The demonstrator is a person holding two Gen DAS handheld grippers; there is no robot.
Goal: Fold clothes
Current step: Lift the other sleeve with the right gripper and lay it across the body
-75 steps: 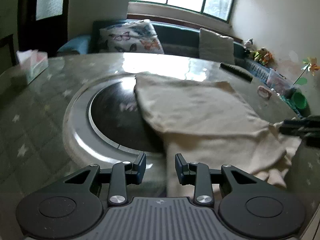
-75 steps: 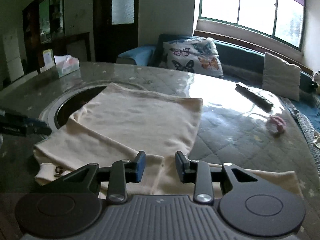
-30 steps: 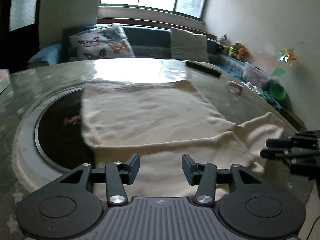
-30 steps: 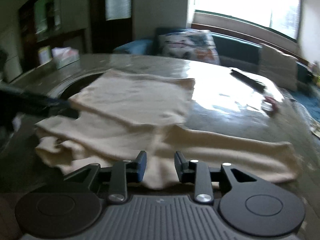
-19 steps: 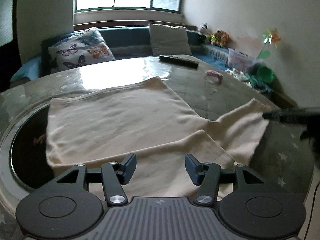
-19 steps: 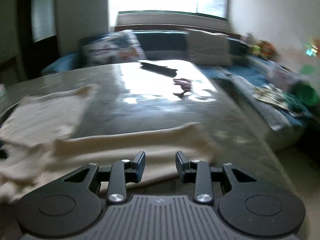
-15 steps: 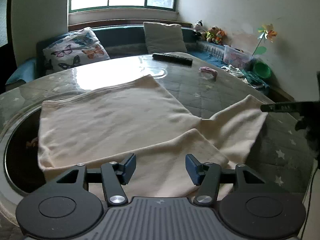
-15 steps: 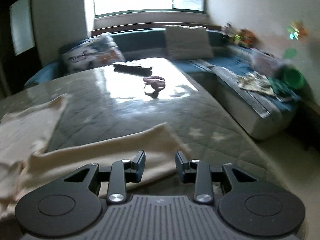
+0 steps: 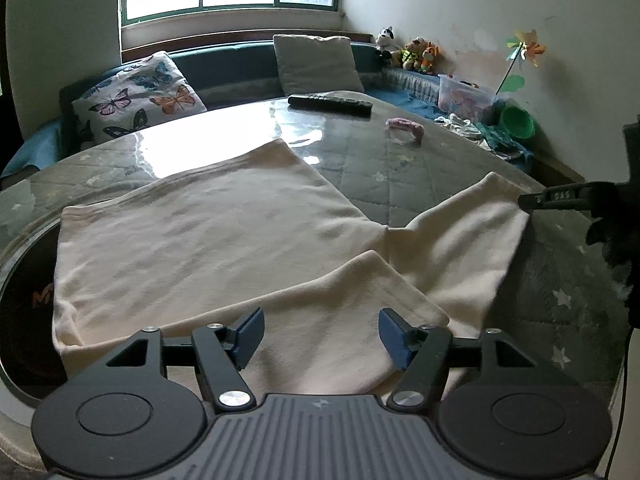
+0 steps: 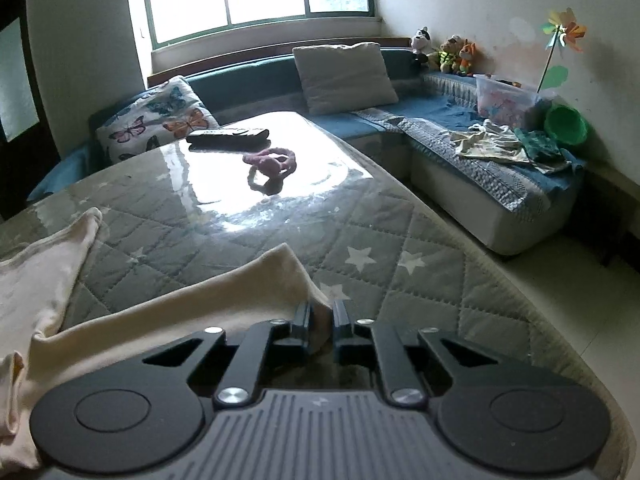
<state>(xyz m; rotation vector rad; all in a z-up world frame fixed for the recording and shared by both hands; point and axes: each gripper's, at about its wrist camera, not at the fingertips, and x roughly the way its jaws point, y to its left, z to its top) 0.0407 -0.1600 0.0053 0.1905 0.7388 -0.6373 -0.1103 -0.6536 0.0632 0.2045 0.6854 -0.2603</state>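
Note:
A cream garment (image 9: 208,240) lies partly folded on the round glass-topped table (image 9: 420,168), one sleeve (image 9: 472,232) stretched out to the right. My left gripper (image 9: 320,334) hovers over the garment's near folded edge, its jaws opening, with cloth below them but nothing pinched. My right gripper (image 10: 320,322) is shut on the corner of the sleeve end (image 10: 256,284). Seen from the left wrist view, the right gripper (image 9: 528,200) reaches in from the right edge at the sleeve's tip.
A black remote (image 9: 330,102) and a pink ring-shaped thing (image 9: 404,128) lie on the far side of the table. A dark round inset (image 9: 28,292) sits at the table's left. A sofa (image 10: 460,148) with cushions, clothes and toys wraps behind and right.
The right gripper swung right along the sleeve to its end and shut on the corner. The left gripper shifted over the folded edge and its jaws spread wider.

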